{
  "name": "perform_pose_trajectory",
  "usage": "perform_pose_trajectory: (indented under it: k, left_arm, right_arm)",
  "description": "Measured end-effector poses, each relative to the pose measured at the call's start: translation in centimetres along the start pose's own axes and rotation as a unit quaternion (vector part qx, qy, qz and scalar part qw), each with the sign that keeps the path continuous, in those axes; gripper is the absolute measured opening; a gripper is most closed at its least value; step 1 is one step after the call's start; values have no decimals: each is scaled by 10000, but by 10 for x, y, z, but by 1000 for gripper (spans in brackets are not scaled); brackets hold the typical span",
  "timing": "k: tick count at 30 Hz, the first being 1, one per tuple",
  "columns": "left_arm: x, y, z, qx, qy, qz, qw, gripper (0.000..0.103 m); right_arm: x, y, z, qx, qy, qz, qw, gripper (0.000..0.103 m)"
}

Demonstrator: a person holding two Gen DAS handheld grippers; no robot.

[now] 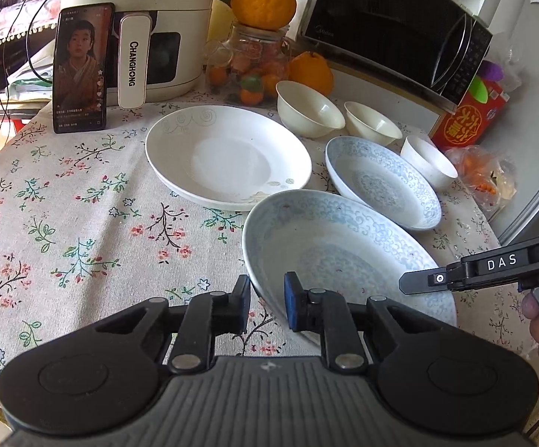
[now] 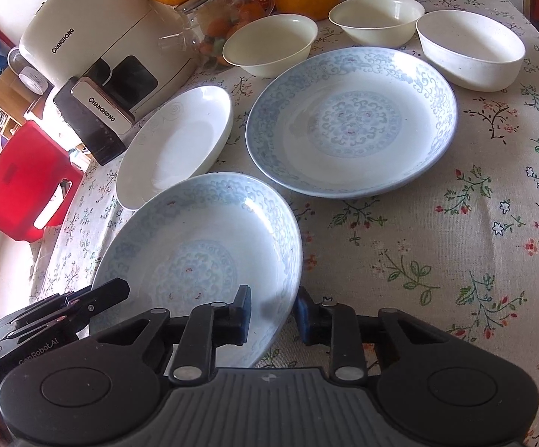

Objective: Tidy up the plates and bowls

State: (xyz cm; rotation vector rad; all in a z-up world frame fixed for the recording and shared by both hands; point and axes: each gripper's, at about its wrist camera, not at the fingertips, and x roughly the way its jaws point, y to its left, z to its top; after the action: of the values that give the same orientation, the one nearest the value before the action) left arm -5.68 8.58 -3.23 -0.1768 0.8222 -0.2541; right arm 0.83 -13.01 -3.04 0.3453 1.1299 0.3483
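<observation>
A blue-patterned plate [image 1: 344,246] [image 2: 195,246] lies nearest on the floral tablecloth, and both grippers hold it. My left gripper [image 1: 267,300] is shut on its left rim. My right gripper [image 2: 273,313] is shut on its right rim. A finger [image 1: 418,283] of the right gripper reaches over the plate's far side, and the left gripper's fingers [image 2: 98,296] show at the lower left. Behind it lie a second blue plate [image 1: 381,182] [image 2: 351,123] and a white plate [image 1: 228,156] [image 2: 176,145]. Three cream bowls [image 1: 308,110] [image 1: 372,123] [image 1: 427,162] stand further back.
A white air fryer [image 1: 139,0], a phone [image 1: 81,67] leaning on it, a glass jar [image 1: 254,63] topped with an orange and a microwave [image 1: 399,26] line the back. A red box [image 1: 470,119] sits at the right, a red chair [image 2: 24,178] beyond the left edge.
</observation>
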Motion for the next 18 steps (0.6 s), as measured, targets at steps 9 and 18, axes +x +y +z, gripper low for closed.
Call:
perform_pose_trajectory:
  k: [9, 18]
  left_arm:
    - [-9, -3, 7, -120, -258, -86, 9996, 17]
    - [11, -28, 24, -226, -324, -146, 9991, 17]
  right_arm:
    - [-23, 2, 10, -16, -389, 244, 9989, 24]
    - [-34, -18, 33, 175, -819, 25, 9965, 24]
